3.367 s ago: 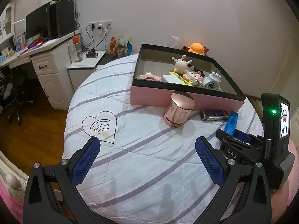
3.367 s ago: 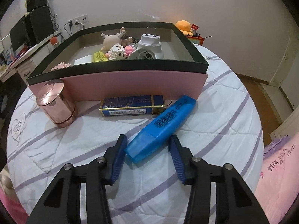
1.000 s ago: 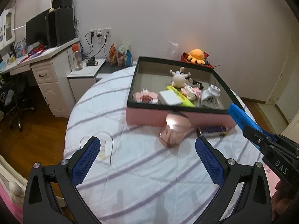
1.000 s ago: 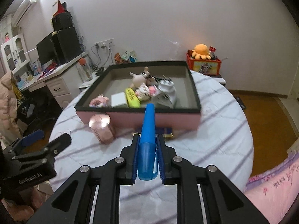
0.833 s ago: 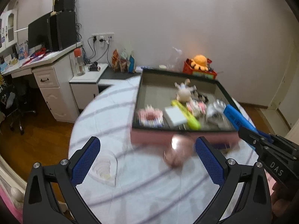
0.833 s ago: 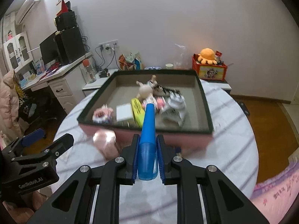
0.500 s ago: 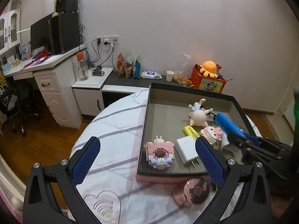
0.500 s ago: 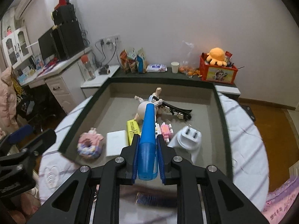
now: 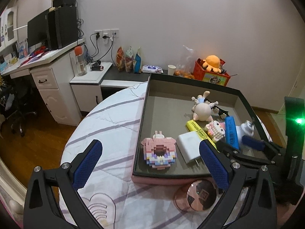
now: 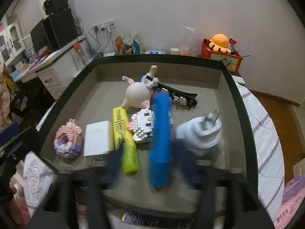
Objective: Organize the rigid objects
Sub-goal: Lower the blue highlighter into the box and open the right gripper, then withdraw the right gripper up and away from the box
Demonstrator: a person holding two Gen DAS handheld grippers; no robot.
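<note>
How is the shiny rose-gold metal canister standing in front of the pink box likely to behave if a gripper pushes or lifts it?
The shiny rose-gold metal canister looks rigid, so it probably won't deform. Its polished surface may slip between pads. Standing upright on the soft striped quilt, it could tip if pushed high, then likely roll, being cylindrical.

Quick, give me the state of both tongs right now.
Left tongs: open, holding nothing.
Right tongs: opening, pads clear of the blue marker lying between them in the box.

A white desk (image 9: 49,76) with a black monitor (image 9: 38,31) stood far left; an orange octopus plush (image 9: 212,62) sat on a red box (image 9: 209,75) far right.
</note>
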